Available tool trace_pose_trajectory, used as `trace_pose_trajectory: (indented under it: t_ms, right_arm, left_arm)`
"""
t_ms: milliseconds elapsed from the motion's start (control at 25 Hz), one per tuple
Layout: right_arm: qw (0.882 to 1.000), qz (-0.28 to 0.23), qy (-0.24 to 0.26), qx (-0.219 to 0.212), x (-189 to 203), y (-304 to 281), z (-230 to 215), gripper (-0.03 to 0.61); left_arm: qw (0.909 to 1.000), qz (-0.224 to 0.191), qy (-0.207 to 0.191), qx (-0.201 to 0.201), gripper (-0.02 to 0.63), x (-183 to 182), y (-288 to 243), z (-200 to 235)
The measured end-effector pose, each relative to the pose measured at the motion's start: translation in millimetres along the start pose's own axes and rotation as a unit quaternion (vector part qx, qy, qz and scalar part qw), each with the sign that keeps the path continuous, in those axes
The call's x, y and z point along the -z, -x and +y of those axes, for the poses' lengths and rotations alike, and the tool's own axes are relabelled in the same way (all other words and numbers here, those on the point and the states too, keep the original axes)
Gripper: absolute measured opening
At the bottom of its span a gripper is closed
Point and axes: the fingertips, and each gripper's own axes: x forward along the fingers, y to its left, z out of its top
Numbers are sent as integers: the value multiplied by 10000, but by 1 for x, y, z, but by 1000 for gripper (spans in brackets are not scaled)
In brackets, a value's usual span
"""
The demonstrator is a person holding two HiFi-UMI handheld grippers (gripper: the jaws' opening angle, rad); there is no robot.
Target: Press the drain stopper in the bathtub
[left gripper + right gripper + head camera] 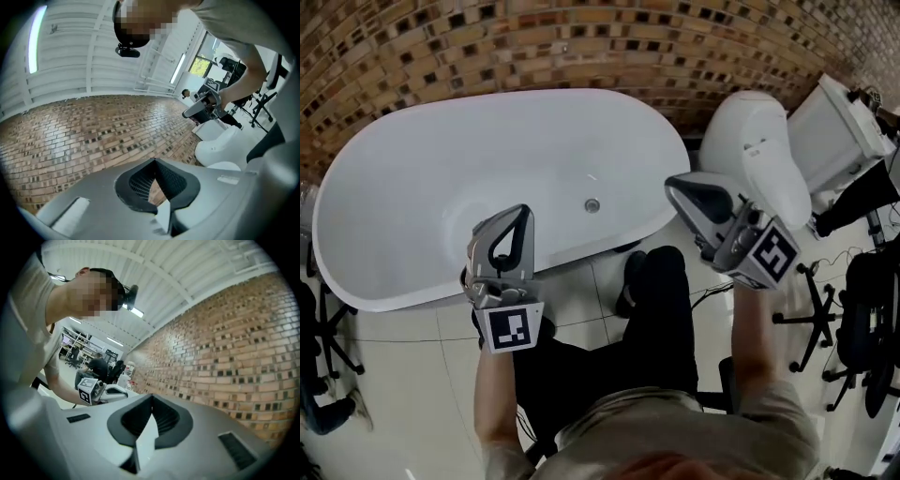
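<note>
The person holds both arms out in front, bent at the elbow. The left gripper is up over the near edge of the white bathtub. Its jaws are pressed together with nothing in them, and they seem to tip up toward the brick wall. The right gripper is off to the side, near the toilet. Its jaws are together too, and hold nothing. The drain stopper sits on the tub's bottom, between the two grippers. Neither one touches it.
</note>
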Motion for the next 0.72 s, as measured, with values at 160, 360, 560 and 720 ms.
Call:
trace_pose_trajectory:
  t_ms: [160, 360, 560, 720]
  right_arm:
    - [9956, -563, 584, 460, -67, 47, 37, 0]
    - [9876, -1204, 821, 588, -121, 96, 71, 0]
    - [9753, -1710, 1240, 651, -172, 130, 98, 0]
    - [9608, -2156, 1634, 609, -209, 155, 133, 0]
  left_arm:
    - [9973, -667, -84, 301, 9, -97, 16, -1]
    - [9885, -1410, 78, 538, 9, -193, 62, -18]
    - [9770, -1995, 234, 718, 9, -259, 98, -15]
    - [9652, -2455, 494, 753, 9, -297, 128, -7]
